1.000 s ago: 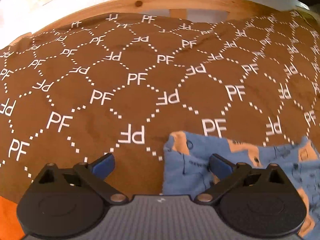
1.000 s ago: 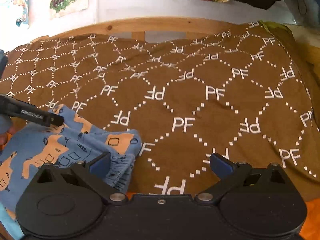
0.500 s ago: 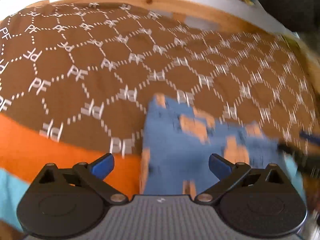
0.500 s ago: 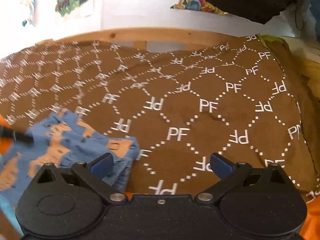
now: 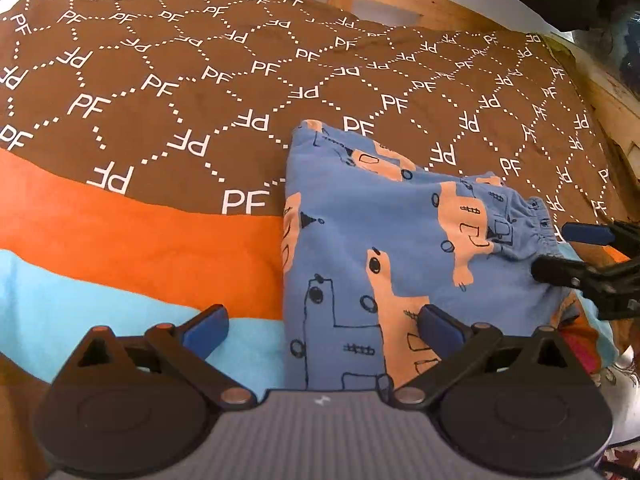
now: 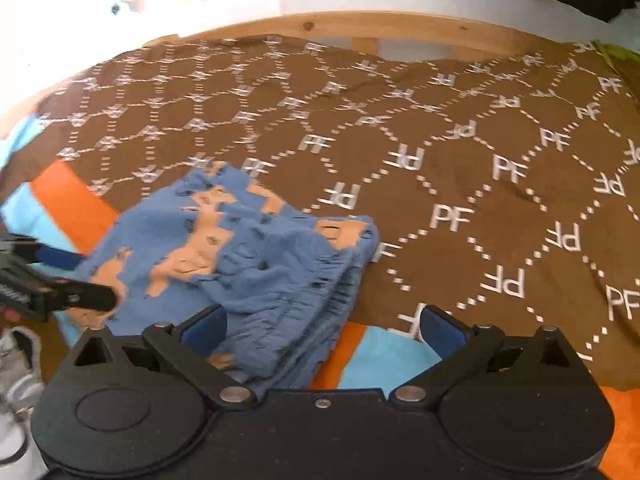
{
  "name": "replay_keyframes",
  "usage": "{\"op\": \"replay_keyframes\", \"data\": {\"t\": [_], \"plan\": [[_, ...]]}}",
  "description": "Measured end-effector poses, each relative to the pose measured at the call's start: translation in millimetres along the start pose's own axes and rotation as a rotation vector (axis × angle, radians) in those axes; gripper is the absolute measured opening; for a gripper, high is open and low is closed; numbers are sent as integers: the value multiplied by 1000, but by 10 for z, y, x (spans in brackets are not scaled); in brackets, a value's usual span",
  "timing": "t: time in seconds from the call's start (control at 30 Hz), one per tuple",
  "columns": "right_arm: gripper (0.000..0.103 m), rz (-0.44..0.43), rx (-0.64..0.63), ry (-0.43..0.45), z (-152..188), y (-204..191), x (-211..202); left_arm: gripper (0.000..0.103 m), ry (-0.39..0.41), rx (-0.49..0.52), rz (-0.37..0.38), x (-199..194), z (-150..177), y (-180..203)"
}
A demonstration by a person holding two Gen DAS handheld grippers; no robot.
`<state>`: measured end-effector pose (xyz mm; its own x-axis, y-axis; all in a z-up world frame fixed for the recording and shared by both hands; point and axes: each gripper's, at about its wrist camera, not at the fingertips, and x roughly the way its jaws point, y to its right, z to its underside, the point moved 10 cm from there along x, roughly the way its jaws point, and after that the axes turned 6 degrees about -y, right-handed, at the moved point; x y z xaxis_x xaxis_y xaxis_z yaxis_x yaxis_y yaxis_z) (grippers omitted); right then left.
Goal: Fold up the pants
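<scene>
- Brown bedding (image 5: 168,80) printed with white "PF" letters and dotted diamonds is spread over a bed, with a wooden bed frame (image 6: 400,26) along the far edge and a pale wall behind it.
- An orange band (image 5: 140,236) and a light blue band (image 5: 80,300) are seen along the near edge of the cover.
- Blue pants (image 5: 380,240) with orange animal prints are laid folded on the cover's near part, partly over the coloured bands; the gathered waistband (image 6: 320,284) is turned to the right.
- The left gripper (image 5: 322,326) is held with its jaws spread wide, one blue pad over the pants' near edge and the other over the light blue band; nothing is pinched.
- The right gripper (image 6: 322,326) is likewise spread wide, its left pad at the waistband and its right pad over the bedding; nothing is pinched.
</scene>
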<state>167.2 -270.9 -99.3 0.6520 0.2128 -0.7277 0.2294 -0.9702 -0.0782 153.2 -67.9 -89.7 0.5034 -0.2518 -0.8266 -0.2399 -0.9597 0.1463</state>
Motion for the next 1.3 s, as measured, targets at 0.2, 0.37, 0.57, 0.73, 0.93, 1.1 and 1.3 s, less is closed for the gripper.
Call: {"op": "replay_keyframes", "data": {"t": [0.2, 0.37, 0.57, 0.73, 0.93, 1.1, 1.3], "plan": [[102, -5, -40, -63, 181, -78, 50, 103, 12, 4, -1, 29, 6, -1], [102, -42, -66, -90, 181, -69, 75, 103, 33, 14, -6, 23, 42, 3], [102, -89, -109, -105, 147, -91, 4, 103, 40, 27, 3, 8, 63, 2], [102, -218, -38, 30, -181, -61, -301, 103, 3, 61, 36, -31, 65, 40], [102, -329, 137, 12, -293, 151, -48, 103, -21, 38, 112, -32, -94, 69], [102, -412, 282, -60, -331, 328, 368, 103, -18, 14, 147, 103, -254, 31], [102, -461, 379, -4, -337, 437, 462, 103, -13, 22, 135, 169, -227, 55]]}}
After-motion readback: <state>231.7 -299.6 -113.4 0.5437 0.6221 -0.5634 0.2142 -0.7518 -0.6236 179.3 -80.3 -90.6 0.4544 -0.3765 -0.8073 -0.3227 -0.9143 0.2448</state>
